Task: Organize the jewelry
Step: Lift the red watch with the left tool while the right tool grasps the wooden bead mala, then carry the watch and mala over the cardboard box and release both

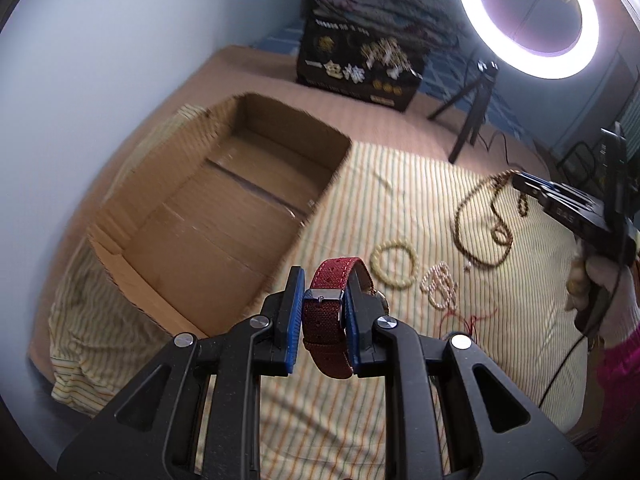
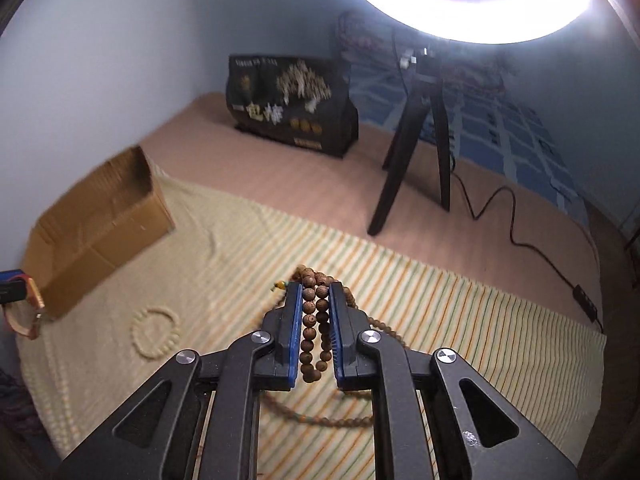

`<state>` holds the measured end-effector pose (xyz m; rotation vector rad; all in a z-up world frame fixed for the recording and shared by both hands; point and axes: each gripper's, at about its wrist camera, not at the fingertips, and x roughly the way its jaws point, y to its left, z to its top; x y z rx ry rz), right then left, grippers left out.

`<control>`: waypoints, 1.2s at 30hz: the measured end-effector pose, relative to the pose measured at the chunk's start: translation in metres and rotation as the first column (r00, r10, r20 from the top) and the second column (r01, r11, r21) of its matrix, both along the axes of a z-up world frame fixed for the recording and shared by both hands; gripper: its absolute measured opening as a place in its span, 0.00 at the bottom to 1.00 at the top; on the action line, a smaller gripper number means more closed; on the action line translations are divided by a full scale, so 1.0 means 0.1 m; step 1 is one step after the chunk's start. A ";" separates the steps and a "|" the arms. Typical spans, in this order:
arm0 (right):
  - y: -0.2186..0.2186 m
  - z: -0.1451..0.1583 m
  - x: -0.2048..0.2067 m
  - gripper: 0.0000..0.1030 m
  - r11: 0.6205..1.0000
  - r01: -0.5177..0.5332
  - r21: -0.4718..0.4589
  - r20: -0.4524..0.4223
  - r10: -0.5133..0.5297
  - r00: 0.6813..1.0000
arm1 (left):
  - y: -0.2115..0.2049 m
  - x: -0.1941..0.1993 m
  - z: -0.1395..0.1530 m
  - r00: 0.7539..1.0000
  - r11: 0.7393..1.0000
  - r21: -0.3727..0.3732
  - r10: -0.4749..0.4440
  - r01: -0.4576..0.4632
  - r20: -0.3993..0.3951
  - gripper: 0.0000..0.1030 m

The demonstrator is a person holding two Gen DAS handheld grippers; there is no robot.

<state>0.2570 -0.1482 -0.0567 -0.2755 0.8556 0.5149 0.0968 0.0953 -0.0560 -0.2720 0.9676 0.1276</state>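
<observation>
In the left wrist view, the left gripper (image 1: 322, 316) was seen at the lower centre of the frame, its blue pads closed against a red fabric watch strap (image 1: 330, 320) at the buckle, the strap looping up and over the right-hand pad. An open cardboard box (image 1: 224, 216) was shown at centre left, and nothing could be made out on its floor, so no piece was judged to have been put away yet. On the striped cloth (image 1: 360, 420), right of centre, a cream bead bracelet (image 1: 396, 266) and a small pearl bracelet (image 1: 439, 284) beside it were left lying, with some red cord just below them. At the right edge the right gripper (image 1: 520, 184) was seen lifted, with a brown wooden bead necklace (image 1: 476, 228) hanging from its tip in long loops.

In the right wrist view, the right gripper (image 2: 315, 328) was shown at the lower centre, nearly closed on two strands of the brown wooden bead necklace (image 2: 314, 328), the rest trailing down to the striped cloth (image 2: 480, 320) below. The cardboard box (image 2: 100, 228) was placed at centre left, well apart from this gripper. The cream bead bracelet (image 2: 155, 332) was seen at lower left, untouched.

The task was judged to be at an early stage: two pieces held, none boxed, two bracelets still to be collected.
</observation>
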 end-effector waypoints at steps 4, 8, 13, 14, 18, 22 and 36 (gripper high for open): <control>0.04 0.25 -0.08 0.11 0.999 -0.003 0.049 0.032 0.002 0.999 | 0.15 -0.02 0.11 0.999 0.999 -0.003 0.035 -0.035 0.037 0.17; 0.10 0.53 -0.16 0.11 0.997 -0.021 0.081 0.080 0.015 0.997 | 0.34 -0.03 0.20 0.995 0.997 -0.016 0.075 -0.074 0.067 0.17; 0.19 0.91 -0.25 0.11 0.993 -0.042 0.112 0.140 0.026 0.990 | 0.50 -0.04 0.29 0.990 0.995 -0.014 0.104 -0.103 0.092 0.17; 0.21 1.01 -0.26 0.11 0.992 -0.045 0.118 0.153 0.027 0.988 | 0.52 -0.04 0.31 0.990 0.994 -0.007 0.107 -0.107 0.097 0.17; 0.35 1.28 -0.29 0.11 0.989 -0.060 0.137 0.188 0.033 0.982 | 0.61 -0.06 0.34 0.986 0.990 0.037 0.129 -0.133 0.106 0.17; 0.50 1.54 -0.32 0.11 0.982 -0.085 0.166 0.208 0.049 0.977 | 0.74 -0.07 0.31 0.982 0.985 0.048 0.159 -0.164 0.102 0.17; 1.31 2.06 -0.39 0.11 0.954 -0.219 0.204 0.288 0.155 0.945 | 1.11 -0.09 0.19 0.971 0.971 0.058 0.228 -0.232 0.070 0.17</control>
